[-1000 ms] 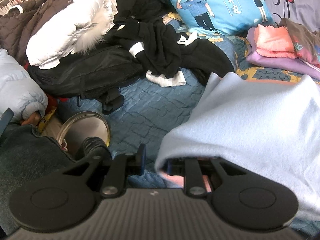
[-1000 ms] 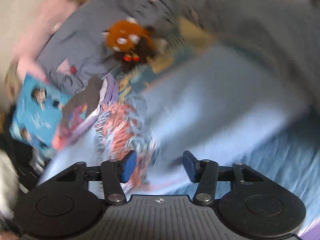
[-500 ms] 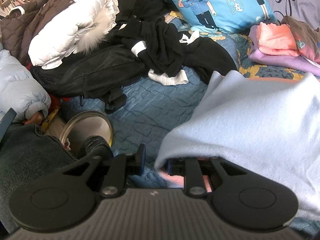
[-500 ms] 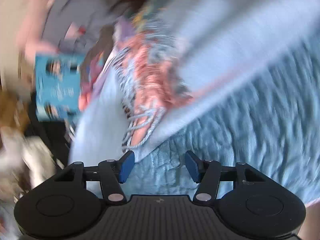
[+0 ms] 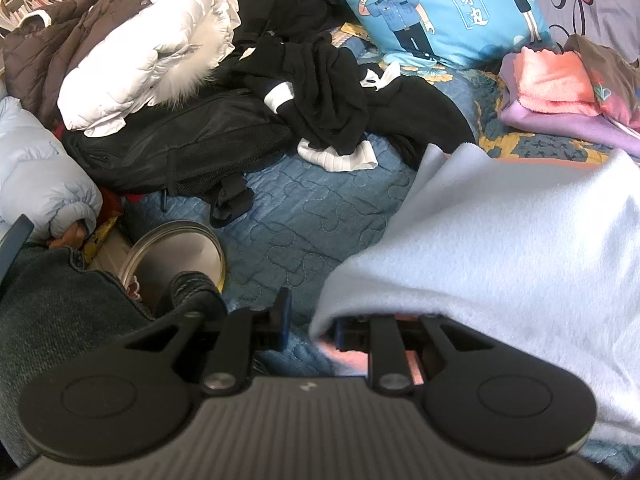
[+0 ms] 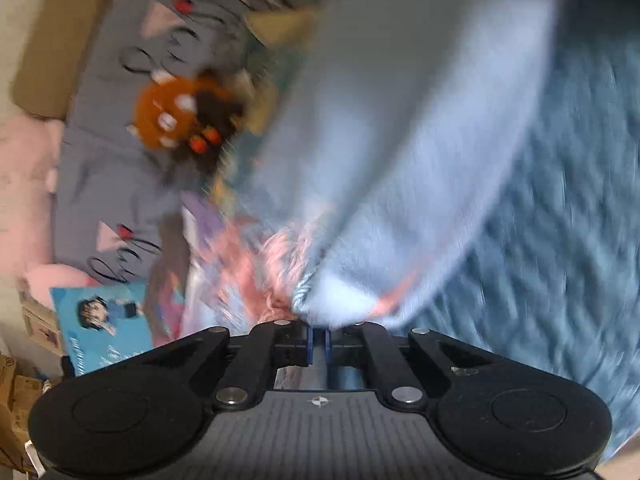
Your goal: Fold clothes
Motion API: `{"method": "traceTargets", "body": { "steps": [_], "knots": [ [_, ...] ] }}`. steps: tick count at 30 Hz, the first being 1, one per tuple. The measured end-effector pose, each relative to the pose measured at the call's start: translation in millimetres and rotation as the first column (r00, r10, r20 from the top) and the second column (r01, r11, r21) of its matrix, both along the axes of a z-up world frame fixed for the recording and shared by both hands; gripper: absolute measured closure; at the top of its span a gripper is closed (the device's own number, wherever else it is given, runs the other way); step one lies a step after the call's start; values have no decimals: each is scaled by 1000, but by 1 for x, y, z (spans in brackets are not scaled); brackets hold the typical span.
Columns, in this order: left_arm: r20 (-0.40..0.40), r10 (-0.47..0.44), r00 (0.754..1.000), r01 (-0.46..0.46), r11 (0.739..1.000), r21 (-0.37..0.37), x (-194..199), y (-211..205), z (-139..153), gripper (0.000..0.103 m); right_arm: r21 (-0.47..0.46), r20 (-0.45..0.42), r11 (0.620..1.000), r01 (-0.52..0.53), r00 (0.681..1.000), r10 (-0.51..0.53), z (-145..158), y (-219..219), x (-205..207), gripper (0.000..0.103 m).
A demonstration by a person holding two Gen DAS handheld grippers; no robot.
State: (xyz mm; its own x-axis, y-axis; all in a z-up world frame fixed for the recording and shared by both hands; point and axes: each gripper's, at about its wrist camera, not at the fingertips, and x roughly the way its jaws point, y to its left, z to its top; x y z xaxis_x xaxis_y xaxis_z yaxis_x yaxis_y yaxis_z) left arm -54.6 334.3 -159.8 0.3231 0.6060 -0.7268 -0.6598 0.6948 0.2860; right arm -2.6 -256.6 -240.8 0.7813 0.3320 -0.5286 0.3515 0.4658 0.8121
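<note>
Left gripper (image 5: 310,326) over the blue quilted bedspread (image 5: 304,216), jaws spread apart – left pad bare in the air, right pad tucked under the draped edge of the pale blue fleece garment (image 5: 500,240). Nothing pinched between them. Fleece spilling over the right half of the left wrist view, a pink lining just showing beneath its hem near the right finger.

Right gripper (image 6: 319,340) pressed nearly together, clamping a bunched corner of the same pale blue fleece garment (image 6: 400,140), fringe of pink and blue threads beside the pinch. Heavy motion blur across the right wrist view, details beyond the cloth hard to read – an orange-brown plush toy (image 6: 176,116) on grey bedding, further back.

Past the left gripper: heap of black clothing (image 5: 328,92) on the bedspread, white puffer jacket (image 5: 148,52) with fur trim on top of a black bag (image 5: 176,152), light blue padded jacket (image 5: 36,168) at far left. Cartoon police cushion (image 5: 436,8) at the back, and beside it a folded stack (image 5: 560,96) – orange on lilac. Round metal tin (image 5: 176,252) near the left edge of the bed
</note>
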Motion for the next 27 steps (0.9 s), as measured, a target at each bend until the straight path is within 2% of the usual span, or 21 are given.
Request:
{"method": "traceTargets", "body": {
  "steps": [3,7,11,13,15,16,18,20,21,24,27],
  "knots": [
    [15,-6,1000,6,1000,-1,-3,-2,3,77,-81,67,995,61,996,-55,29,-24,-9,101],
    [34,-24,999,24,1000,-6,-7,-4,6,73,-144,74,980,140,989,-131,48,-50,-17,101],
    [59,-43,997,45,999,-23,-10,-6,8,64,-193,25,958,212,977,-211,37,-76,-26,101],
    [33,-63,997,64,998,-16,-8,-11,7,62,-220,-18,958,184,981,-193,28,-82,-22,101],
    [2,-87,996,87,996,-2,-8,-16,5,61,-251,-108,961,118,983,-149,11,-80,-12,100],
    [-14,-99,995,99,995,5,-7,-19,4,61,-237,-174,968,76,978,-120,2,-79,-7,100],
    [-46,-123,991,123,992,18,-7,-25,3,61,-220,-200,974,62,974,-107,1,-77,-10,99],
    [-79,-145,986,148,989,30,-6,-30,1,61,-265,-220,964,6,973,-66,15,-71,-11,87],
    [-95,-156,983,160,986,36,-6,-33,1,61,-302,-234,953,-27,971,-47,24,-68,-12,71],
    [-144,-189,971,198,979,52,-6,-42,-2,61,-395,-191,917,-59,981,-19,60,-57,-27,68],
    [-70,-182,981,183,983,12,-13,-34,4,62,-516,-65,852,-86,996,61,104,-27,-32,68]
  ]
}}
